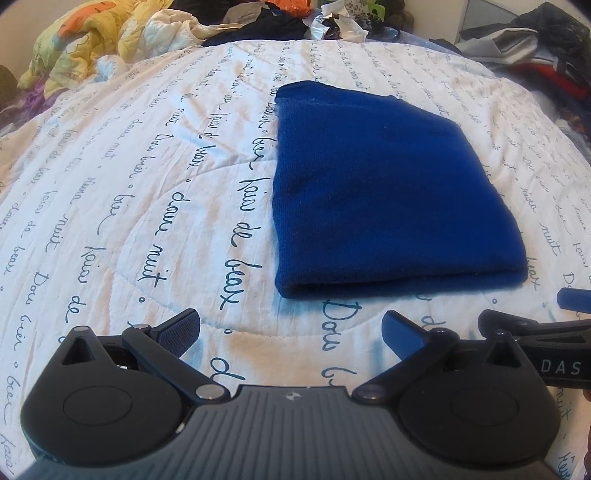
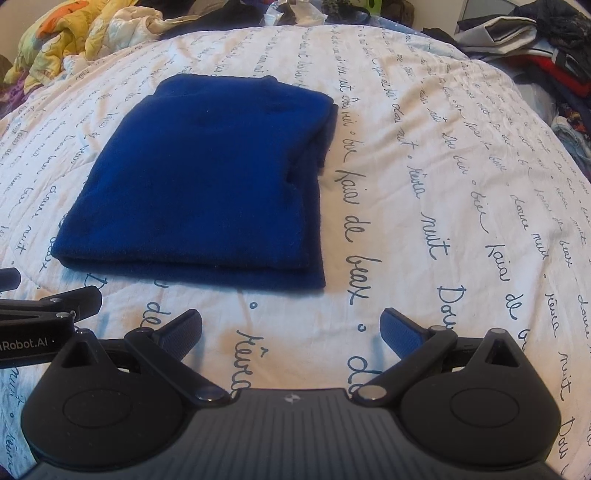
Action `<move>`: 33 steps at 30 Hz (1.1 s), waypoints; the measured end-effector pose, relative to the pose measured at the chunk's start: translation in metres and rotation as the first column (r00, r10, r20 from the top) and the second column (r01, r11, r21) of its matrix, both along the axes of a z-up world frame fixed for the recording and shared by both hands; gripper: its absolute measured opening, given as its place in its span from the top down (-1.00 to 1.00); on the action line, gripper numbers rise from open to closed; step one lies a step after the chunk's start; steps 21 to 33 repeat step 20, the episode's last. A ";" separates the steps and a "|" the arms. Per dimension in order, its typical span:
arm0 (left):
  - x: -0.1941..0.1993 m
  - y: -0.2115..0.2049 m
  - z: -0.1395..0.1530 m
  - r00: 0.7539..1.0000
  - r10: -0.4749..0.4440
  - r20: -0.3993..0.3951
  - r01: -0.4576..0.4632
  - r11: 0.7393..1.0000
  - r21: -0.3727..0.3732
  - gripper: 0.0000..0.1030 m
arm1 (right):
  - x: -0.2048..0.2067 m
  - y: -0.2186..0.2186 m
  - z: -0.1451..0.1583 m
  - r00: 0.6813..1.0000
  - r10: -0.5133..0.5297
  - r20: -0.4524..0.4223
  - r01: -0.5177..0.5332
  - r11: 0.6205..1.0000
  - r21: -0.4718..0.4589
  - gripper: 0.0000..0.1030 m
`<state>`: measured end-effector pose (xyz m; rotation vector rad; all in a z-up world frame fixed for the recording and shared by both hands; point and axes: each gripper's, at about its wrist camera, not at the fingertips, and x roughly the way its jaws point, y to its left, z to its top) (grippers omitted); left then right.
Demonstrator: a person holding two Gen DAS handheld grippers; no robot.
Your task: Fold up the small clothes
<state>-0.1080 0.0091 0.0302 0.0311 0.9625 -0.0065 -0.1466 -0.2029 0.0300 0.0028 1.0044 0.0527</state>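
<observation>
- A bed (image 1: 110, 192) is filling most of both views, its white quilted cover (image 2: 424, 155) carrying lines of blue handwritten script and lying fairly smooth.
- Heaps of loose laundry are lying along the far edge of the bed: a yellow and orange printed blanket (image 1: 85, 44) is bunching at the far left, dark and silvery clothes (image 1: 295, 18) are piling in the middle, and a stack of dark, grey and red garments (image 2: 535, 40) is sitting at the far right.
- A blue garment (image 1: 376, 184) is lying folded into a thick, roughly rectangular packet in the middle of the cover; in the right wrist view its layers are showing as stepped edges along the right side.
- The left gripper (image 1: 291, 332) is hovering just in front of the garment's near fold, its fingers (image 1: 177, 332) spread wide apart and holding nothing.
- The right gripper (image 2: 291, 332) is hovering beside it, near the garment's near right corner, its fingers (image 2: 400, 334) likewise spread wide and empty.
- Each gripper is showing at the edge of the other's view, the two sitting close together, neither touching the garment.
</observation>
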 end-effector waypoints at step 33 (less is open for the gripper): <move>-0.010 0.003 0.006 0.997 0.010 0.077 -0.010 1.000 0.008 -0.87 | 0.003 0.001 0.000 1.000 0.000 -0.009 0.000 0.999 0.052 -1.00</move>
